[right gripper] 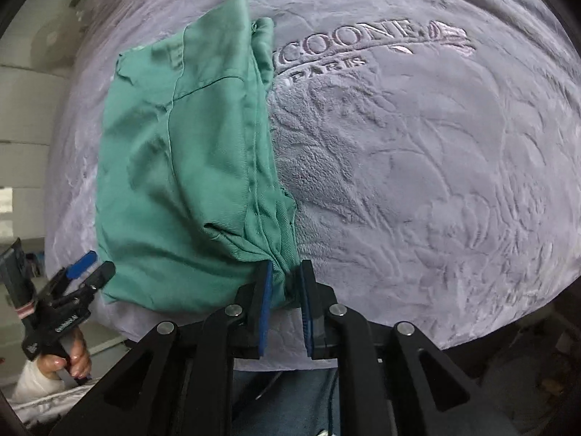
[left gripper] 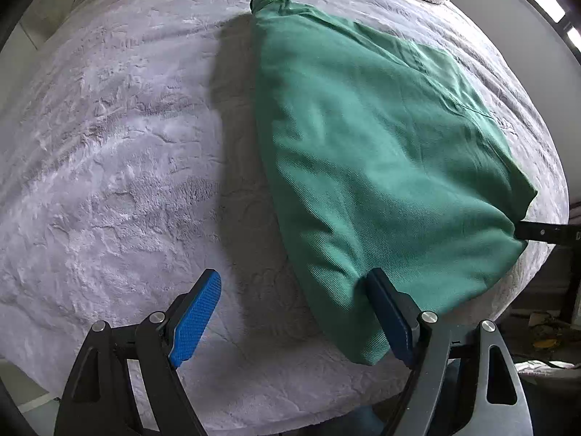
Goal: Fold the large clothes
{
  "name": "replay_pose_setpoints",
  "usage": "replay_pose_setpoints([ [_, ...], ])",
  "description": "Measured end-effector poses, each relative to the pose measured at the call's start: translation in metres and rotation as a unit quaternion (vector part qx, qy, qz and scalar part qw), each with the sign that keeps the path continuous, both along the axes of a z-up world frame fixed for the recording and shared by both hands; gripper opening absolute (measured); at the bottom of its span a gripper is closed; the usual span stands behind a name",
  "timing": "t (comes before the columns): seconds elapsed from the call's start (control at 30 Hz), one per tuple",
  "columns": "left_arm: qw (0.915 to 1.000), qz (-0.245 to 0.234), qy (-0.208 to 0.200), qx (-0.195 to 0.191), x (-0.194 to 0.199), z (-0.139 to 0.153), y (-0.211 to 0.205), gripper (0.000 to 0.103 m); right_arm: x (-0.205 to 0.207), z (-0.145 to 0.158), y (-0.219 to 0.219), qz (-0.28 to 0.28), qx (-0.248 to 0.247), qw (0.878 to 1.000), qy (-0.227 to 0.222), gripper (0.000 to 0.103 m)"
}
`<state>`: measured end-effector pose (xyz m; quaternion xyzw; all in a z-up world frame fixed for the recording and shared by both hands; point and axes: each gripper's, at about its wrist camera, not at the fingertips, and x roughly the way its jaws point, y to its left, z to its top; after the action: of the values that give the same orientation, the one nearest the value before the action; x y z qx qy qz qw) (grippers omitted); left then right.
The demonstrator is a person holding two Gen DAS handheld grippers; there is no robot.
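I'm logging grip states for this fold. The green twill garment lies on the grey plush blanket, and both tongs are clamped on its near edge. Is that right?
Not quite: only the right tongs are clamped on the green twill garment, pinching a bunched corner. The left wrist view shows the left tongs standing wide open, one pad against the near edge, nothing gripped. The garment does lie on the grey plush blanket.

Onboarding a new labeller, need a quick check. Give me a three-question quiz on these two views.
1. Fill in: the word embossed below the brand name on the grey blanket is ____.
2. The right tool is shut on: A) the blanket, B) the green garment, C) nothing.
3. True or false: the left tool is clamped on the garment.
Key: 1 PARIS; 2 B; 3 false, its jaws stand open.
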<state>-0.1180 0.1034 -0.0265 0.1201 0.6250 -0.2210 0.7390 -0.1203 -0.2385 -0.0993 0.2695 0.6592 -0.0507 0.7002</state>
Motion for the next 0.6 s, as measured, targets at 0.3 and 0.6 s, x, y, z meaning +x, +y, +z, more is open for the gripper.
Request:
replay_pose_setpoints([
  [0.3, 1.0, 0.008, 0.005, -0.001, 0.004, 0.001, 0.004, 0.088, 0.002, -0.01, 0.009, 0.017, -0.02, 1.0, 0.009, 0.018],
  [0.6, 0.9997, 0.024, 0.009, 0.001, 0.013, 0.014, 0.011, 0.088, 0.003, 0.009, -0.005, 0.001, -0.016, 1.0, 0.008, 0.02],
])
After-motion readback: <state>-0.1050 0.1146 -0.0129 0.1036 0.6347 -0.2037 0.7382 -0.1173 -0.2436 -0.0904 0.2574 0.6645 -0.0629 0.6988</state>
